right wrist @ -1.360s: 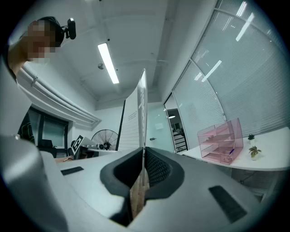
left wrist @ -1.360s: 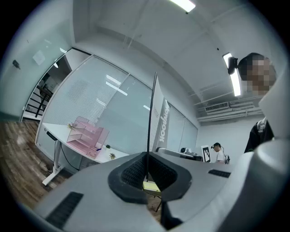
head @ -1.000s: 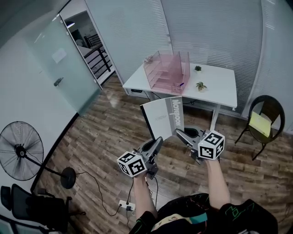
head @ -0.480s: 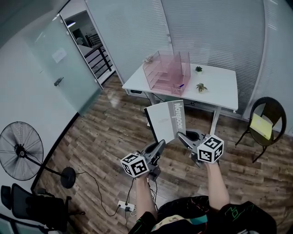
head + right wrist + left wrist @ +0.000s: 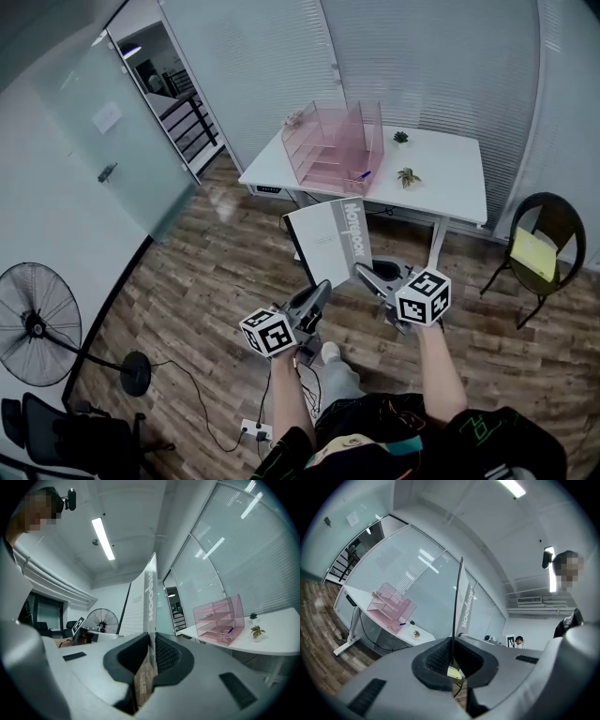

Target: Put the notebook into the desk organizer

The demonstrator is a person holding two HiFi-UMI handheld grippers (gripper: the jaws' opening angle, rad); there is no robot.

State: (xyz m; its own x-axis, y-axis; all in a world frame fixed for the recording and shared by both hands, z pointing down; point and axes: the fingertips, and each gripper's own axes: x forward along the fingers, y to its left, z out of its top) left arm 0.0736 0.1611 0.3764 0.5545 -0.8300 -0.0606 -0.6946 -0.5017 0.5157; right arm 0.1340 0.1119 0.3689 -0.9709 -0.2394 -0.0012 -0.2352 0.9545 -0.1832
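Observation:
A grey-and-white notebook (image 5: 330,240) stands upright in the air between my two grippers, well short of the desk. My left gripper (image 5: 322,290) is shut on its lower left edge. My right gripper (image 5: 362,273) is shut on its lower right edge by the grey spine. In the left gripper view the notebook (image 5: 458,604) shows edge-on, pinched between the jaws. In the right gripper view the notebook (image 5: 146,601) rises from the jaws likewise. The pink transparent desk organizer (image 5: 332,147) stands on the white desk (image 5: 450,178), at its left part.
Two small potted plants (image 5: 407,175) sit on the desk right of the organizer. A black chair (image 5: 546,247) with a yellow sheet stands at the right. A floor fan (image 5: 36,328) is at the left. Cables and a power strip (image 5: 255,429) lie on the wooden floor.
The view has shifted slightly toward the desk; both grippers and the notebook have kept their hold and moved a little left and up in the picture. A foot now shows below.

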